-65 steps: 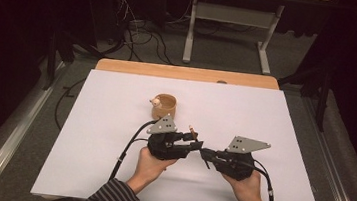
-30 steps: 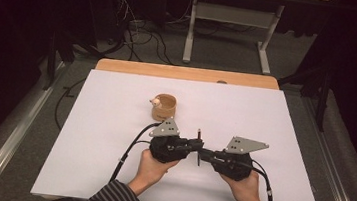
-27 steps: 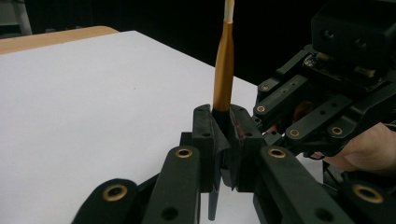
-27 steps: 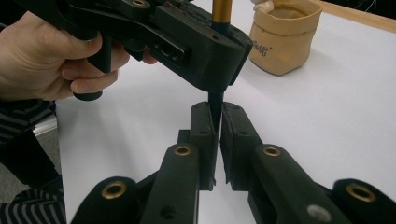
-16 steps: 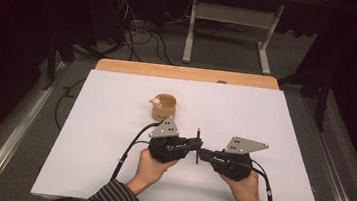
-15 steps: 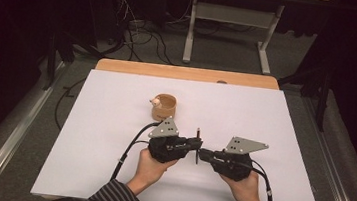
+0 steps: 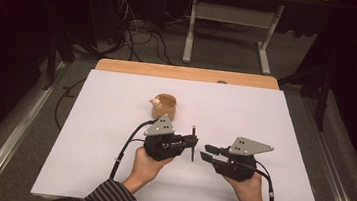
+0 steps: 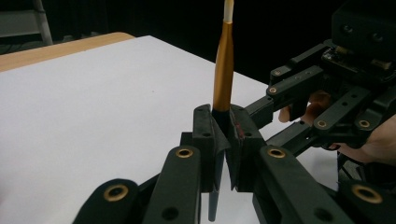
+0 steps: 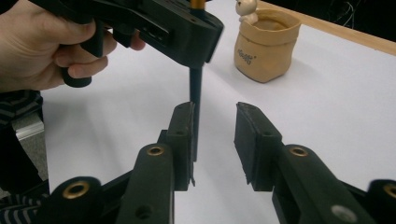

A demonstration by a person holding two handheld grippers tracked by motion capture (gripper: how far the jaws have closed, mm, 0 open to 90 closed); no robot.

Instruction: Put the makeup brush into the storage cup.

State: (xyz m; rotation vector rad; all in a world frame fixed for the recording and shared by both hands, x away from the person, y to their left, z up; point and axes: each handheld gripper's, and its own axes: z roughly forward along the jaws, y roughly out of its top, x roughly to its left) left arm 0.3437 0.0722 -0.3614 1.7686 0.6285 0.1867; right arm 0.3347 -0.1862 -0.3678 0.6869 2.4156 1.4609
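A white table [image 7: 113, 124] with a wooden strip along its far edge carries everything here. Near its front, the person's two hands hold the grippers close together, jaws pointing toward each other.

The left gripper [image 7: 189, 143] has its jaws pressed on a slim pen [image 7: 193, 145], which stands nearly upright between them, its lower end hanging just above the white surface. In the left gripper view the pen [image 8: 223, 70] shows a golden-orange barrel that narrows upward to a pale tip, with a dark lower section dropping below the pads. In the right gripper view that dark section [image 9: 195, 100] comes down out of the left gripper [image 9: 187, 28].

The right gripper [image 7: 207, 153] sits just beside it, its jaws spread wide and holding nothing; the pen's lower end hangs just in front of one of its pads [image 9: 183, 126].

Farther back stands a small tan pot [image 7: 164, 106], well clear of both grippers, with a little pale figure [image 9: 246, 10] perched at its rim. Its inside is not visible.
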